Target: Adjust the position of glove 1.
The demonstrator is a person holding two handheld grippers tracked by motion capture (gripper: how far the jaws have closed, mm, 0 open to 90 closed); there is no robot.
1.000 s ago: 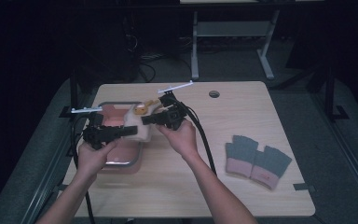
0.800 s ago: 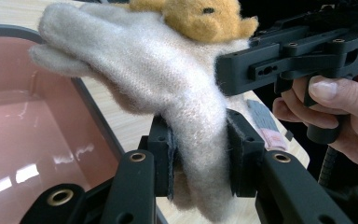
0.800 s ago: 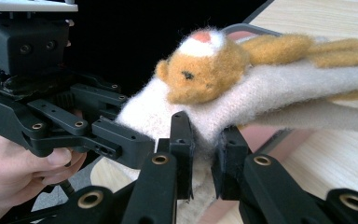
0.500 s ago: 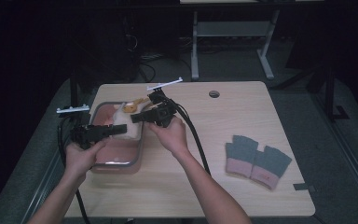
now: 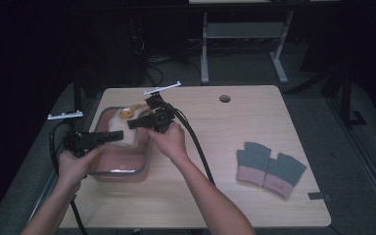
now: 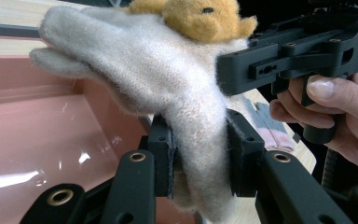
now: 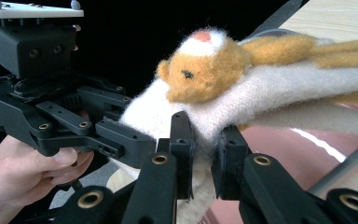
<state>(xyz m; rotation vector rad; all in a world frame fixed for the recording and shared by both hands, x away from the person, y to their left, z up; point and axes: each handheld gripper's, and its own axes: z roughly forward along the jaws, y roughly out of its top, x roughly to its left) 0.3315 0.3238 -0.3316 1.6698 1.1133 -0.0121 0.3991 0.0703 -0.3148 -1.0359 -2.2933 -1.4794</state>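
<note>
Both tools clamp the same item. The left tool [image 6: 200, 161] grips the cream knitted mitten [image 6: 168, 88] across a bunched section, and the right tool [image 7: 204, 154] is closed on another fold of it. In the high view, the mitten [image 5: 119, 136] hangs between the two tools, above the pink plastic tub [image 5: 122, 166] at the left of the frame.

Risks:
- Opposing pull. If the hands separate further, the knit stretches, and the shallower grip slips off the fluffy surface.
- Appliqué strain. The orange fox figure [image 7: 200, 70] is sewn on close to the right tool's pads; tension there may tear its stitching.
- Drop. If one tool releases early, the mitten swings from the other and may fall outside the tub onto the table [image 5: 254, 122].

View differences:
- The high view shows the layout: tub, both hands, and a pair of grey fingerless gloves [image 5: 269, 169] at lower right. It does not resolve the pad contact.
- The left gripper view shows fabric compressed between the pads, plus the tub's glossy interior.
- The right gripper view shows the fox's face and ears.
</note>
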